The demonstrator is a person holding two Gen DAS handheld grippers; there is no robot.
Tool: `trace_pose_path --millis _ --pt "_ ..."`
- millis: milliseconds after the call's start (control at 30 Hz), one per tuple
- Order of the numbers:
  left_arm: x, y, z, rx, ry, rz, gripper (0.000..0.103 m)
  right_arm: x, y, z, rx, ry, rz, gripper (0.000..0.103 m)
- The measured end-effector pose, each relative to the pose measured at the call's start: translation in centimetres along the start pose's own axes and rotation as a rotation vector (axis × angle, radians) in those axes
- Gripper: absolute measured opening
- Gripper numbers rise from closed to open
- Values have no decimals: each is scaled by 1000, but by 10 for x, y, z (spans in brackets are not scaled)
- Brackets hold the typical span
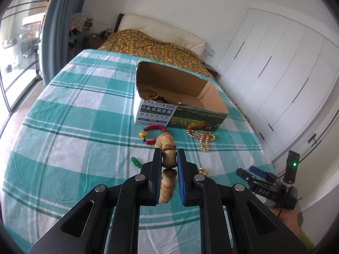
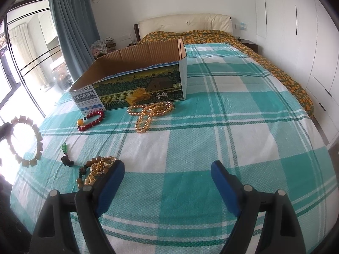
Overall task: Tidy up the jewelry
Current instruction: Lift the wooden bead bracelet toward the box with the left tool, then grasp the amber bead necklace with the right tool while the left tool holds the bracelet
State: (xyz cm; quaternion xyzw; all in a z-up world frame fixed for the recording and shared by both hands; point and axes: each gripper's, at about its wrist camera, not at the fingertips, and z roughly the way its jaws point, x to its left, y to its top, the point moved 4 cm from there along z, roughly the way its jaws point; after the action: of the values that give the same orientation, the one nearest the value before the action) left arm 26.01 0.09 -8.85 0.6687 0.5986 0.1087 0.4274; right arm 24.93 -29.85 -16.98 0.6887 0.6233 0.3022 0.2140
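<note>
The left hand-held gripper [image 1: 169,158] is clamped on one bead of a wooden bead bracelet [image 1: 167,148]. In the right wrist view the same bracelet [image 2: 26,140] hangs as a ring in the air, off the bed. The cardboard box [image 1: 180,105] sits straight ahead of this hand-held gripper, farther up the bed [image 1: 63,116], with its open top facing up. Some jewelry seems to lie inside it already, but it is hard to tell what. The box's long side runs from left to right across the view. I think the bracelet has to go forward and over the near wall, then drop in. The left hand is the one to do that.

The right hand-held gripper [image 2: 167,169] has its jaws wide apart and holds nothing. It hovers low over the bed. A gold pile [image 2: 99,167] lies just beside its left finger. A red bracelet [image 2: 92,119] and a gold bead necklace [image 2: 148,114] lie near the front of the box. A small green charm [image 2: 64,148] lies near the gold pile.
</note>
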Motion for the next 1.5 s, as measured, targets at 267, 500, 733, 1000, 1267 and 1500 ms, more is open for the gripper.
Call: trace_pose_path --millis 267,500,733,1000,1267,1500 --pt "-4 -2 8 18 12 3 12 0 10 6 -24 0 -29 85" --pt "4 -8 21 43 75 1 12 18 39 54 33 51 -62 85" --pt "12 -12 35 73 145 7 12 34 70 119 101 -13 -101 85" --pt "19 -14 44 94 199 16 12 50 72 142 97 -84 -179 82" --pt "15 -16 49 108 220 45 12 37 66 123 73 -86 -146 21" --pt "10 -18 51 118 219 56 12 30 56 80 47 -11 -99 15"
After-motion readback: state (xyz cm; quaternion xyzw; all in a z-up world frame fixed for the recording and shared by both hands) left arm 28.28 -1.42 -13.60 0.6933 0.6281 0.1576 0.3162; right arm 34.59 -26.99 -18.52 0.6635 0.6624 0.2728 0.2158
